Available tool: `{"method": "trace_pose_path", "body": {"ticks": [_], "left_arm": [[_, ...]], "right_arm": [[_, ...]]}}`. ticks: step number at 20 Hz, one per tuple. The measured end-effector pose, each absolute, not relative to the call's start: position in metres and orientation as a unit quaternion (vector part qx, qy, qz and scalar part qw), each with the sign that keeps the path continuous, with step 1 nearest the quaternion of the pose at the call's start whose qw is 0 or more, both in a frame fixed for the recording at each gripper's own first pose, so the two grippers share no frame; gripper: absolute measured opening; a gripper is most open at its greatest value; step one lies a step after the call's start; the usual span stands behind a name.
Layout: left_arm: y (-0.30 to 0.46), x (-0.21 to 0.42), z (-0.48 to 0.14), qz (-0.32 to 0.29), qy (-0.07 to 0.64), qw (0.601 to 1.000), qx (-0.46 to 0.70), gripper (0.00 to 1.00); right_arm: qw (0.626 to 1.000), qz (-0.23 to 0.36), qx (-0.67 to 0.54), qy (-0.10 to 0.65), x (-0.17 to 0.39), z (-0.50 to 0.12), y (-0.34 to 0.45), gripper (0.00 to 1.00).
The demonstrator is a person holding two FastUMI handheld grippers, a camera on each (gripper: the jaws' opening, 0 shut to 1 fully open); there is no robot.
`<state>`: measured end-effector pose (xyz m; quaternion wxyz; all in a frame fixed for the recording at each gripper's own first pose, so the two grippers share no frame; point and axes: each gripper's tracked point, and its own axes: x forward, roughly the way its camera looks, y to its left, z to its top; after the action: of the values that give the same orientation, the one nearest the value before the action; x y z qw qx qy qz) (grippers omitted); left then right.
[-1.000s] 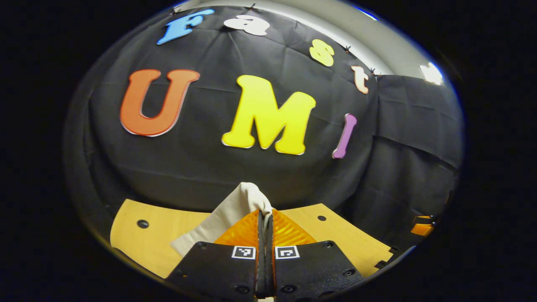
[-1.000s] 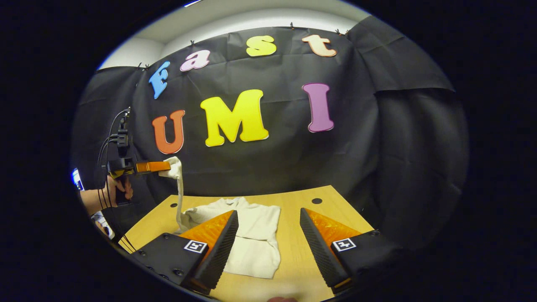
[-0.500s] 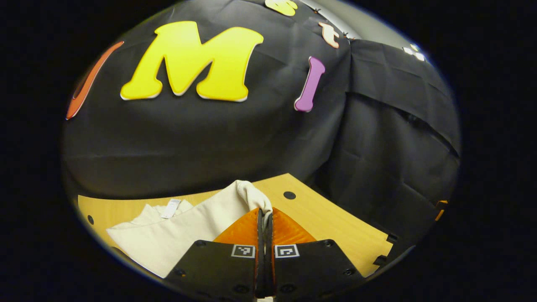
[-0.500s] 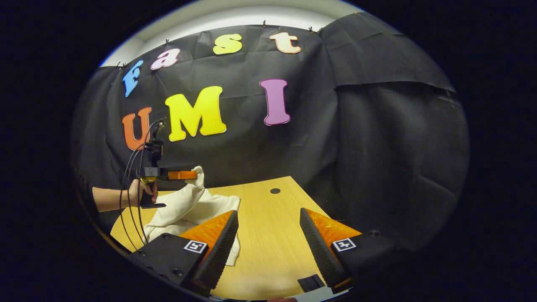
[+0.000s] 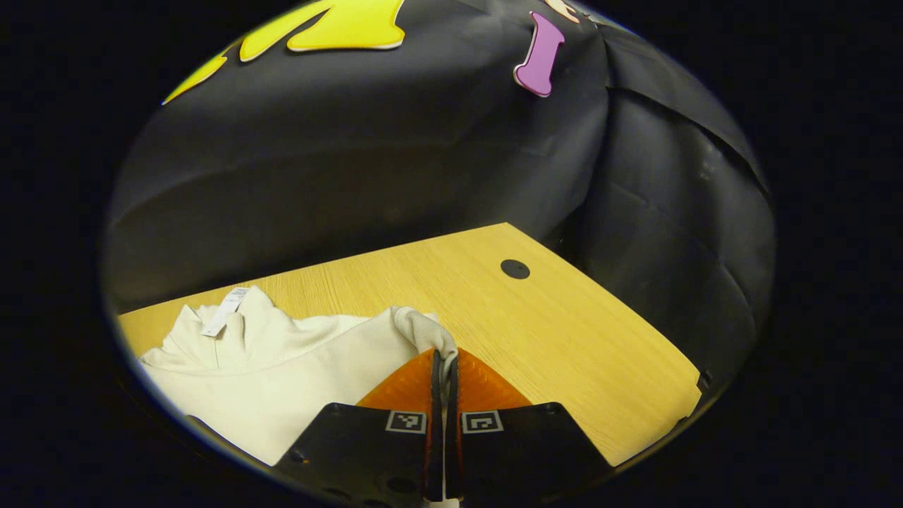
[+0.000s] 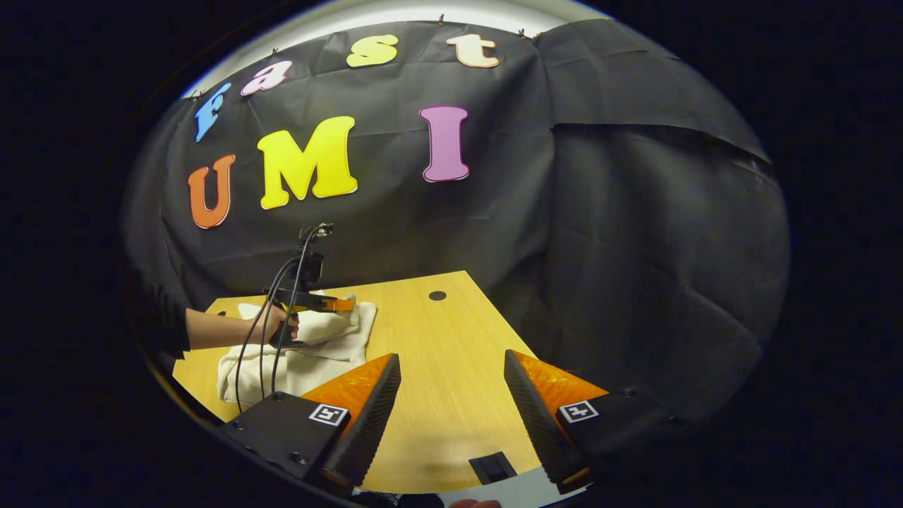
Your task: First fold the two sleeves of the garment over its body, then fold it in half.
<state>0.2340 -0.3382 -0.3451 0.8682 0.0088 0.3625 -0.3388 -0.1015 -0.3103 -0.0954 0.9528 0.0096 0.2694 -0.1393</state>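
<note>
**Sleeve fold in hand, cuff not yet let go**

In the left gripper view, at the left, the cream garment (image 5: 261,367) lies on the near-left part of the wooden table (image 5: 564,331), its collar and tag toward the far wall. Just right of it, the left gripper (image 5: 443,360) is clamped tight on the ribbed sleeve cuff (image 5: 417,328), which is drawn across the body toward the garment's right edge.

In the right gripper view, that same gripper (image 6: 343,305) and the hand (image 6: 276,326) holding it sit low over the garment (image 6: 303,353) at the table's left. Farther right, the right gripper (image 6: 451,391) hangs over bare table, fingers spread wide, holding nothing.

This looks like a sleeve-folding step. The next move probably calls for laying the cuff flat on the body, releasing it, then checking the other sleeve; I cannot tell whether it is already folded.
</note>
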Motion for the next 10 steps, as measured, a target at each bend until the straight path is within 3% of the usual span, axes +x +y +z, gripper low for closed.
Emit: {"method": "trace_pose_path", "body": {"ticks": [2,4,5,6,9,10], "left_arm": [[-0.351,0.227,-0.348,-0.358,0.368,0.858,-0.021,0.08],[-0.350,0.224,-0.343,-0.358,0.366,0.858,-0.035,0.23],[-0.347,0.223,-0.339,-0.353,0.362,0.862,-0.039,0.47],[-0.341,0.223,-0.336,-0.344,0.358,0.867,-0.038,0.57],[-0.321,0.219,-0.319,-0.326,0.333,0.884,-0.038,1.00],[-0.312,0.215,-0.311,-0.320,0.327,0.888,-0.042,1.00]], "right_arm": [[0.952,-0.135,0.009,0.275,-0.095,-0.097,-0.307,0.93],[0.953,-0.128,0.006,0.275,-0.088,-0.097,-0.301,0.93],[0.953,-0.122,0.006,0.276,-0.083,-0.096,-0.297,0.93],[0.955,-0.115,0.005,0.274,-0.080,-0.095,-0.292,0.93],[0.960,-0.091,0.003,0.265,-0.065,-0.088,-0.271,0.92],[0.962,-0.080,0.000,0.260,-0.063,-0.086,-0.262,0.92]]}}
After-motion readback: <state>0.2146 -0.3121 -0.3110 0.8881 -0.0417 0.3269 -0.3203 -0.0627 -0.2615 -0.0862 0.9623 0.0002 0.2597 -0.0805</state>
